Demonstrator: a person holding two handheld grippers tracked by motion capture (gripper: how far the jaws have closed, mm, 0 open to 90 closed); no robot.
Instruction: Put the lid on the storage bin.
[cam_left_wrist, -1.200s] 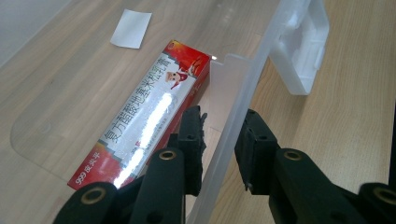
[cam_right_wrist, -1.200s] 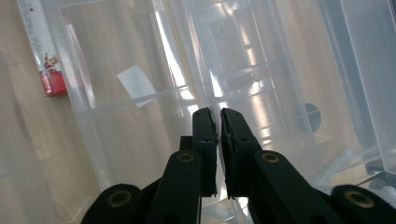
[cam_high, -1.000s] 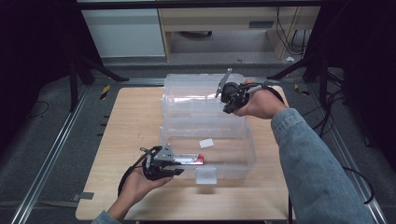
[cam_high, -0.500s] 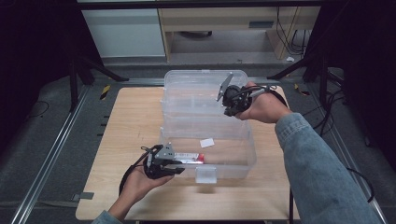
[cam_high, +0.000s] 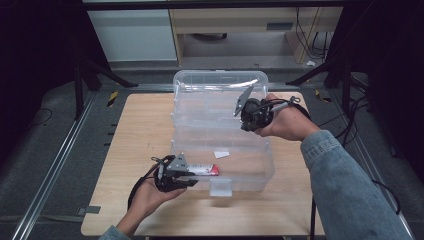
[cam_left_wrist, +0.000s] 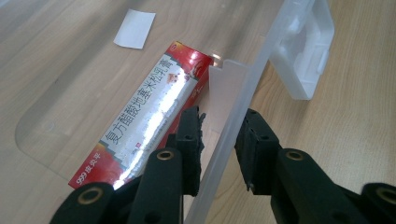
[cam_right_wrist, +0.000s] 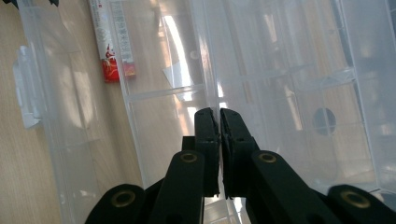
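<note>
A clear plastic box (cam_high: 250, 175) stands open on the wooden table, its lid (cam_high: 215, 87) raised at the far side. Inside, by the front wall, lies a red and silver carton (cam_high: 202, 170) (cam_left_wrist: 149, 116) (cam_right_wrist: 112, 42). My left gripper (cam_high: 192, 177) (cam_left_wrist: 219, 135) straddles the box's front wall (cam_left_wrist: 243, 88), one jaw inside next to the carton and one outside, pads on the rim. My right gripper (cam_high: 247, 117) (cam_right_wrist: 219, 121) hovers over the box's far right part with its jaws together; a clear divider edge runs up to their tips.
A white paper slip (cam_high: 221, 154) (cam_left_wrist: 135, 28) (cam_right_wrist: 177, 72) lies on the box floor beyond the carton. The box's latch (cam_high: 220, 187) (cam_left_wrist: 308, 46) sticks out from the front wall. Bare table (cam_high: 140, 130) lies left of the box. Dark stands and cables surround the table.
My right gripper has shifted a little to the right and toward me over the box. The left gripper and the carton have stayed where they were.
</note>
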